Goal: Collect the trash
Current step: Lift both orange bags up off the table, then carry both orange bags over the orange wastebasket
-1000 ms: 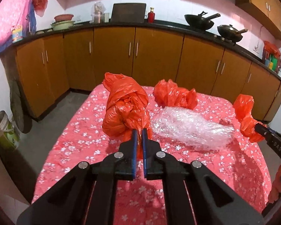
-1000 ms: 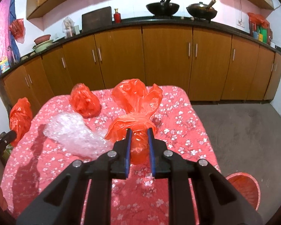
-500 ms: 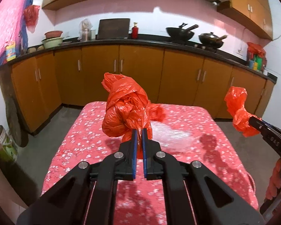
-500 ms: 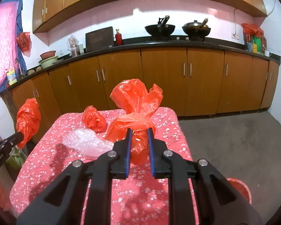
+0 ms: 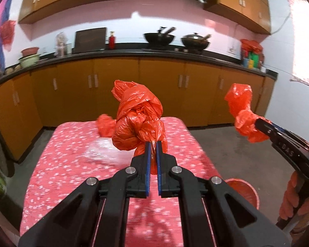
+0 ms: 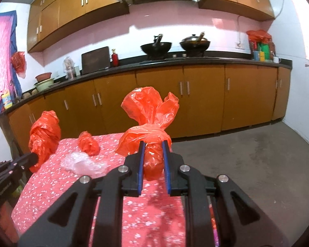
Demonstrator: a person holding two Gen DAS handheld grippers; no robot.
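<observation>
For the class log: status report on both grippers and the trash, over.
Left gripper shut on knotted orange plastic bag. Right gripper shut on tied orange plastic bag. Small orange bag, clear bubble wrap on floral-clothed table. Nothing blocking.

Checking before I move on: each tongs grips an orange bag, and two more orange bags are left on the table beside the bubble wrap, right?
Not quite. One orange bag is left on the table beside the bubble wrap, as the right wrist view shows. The left tongs and right tongs each grip an orange bag.
</observation>
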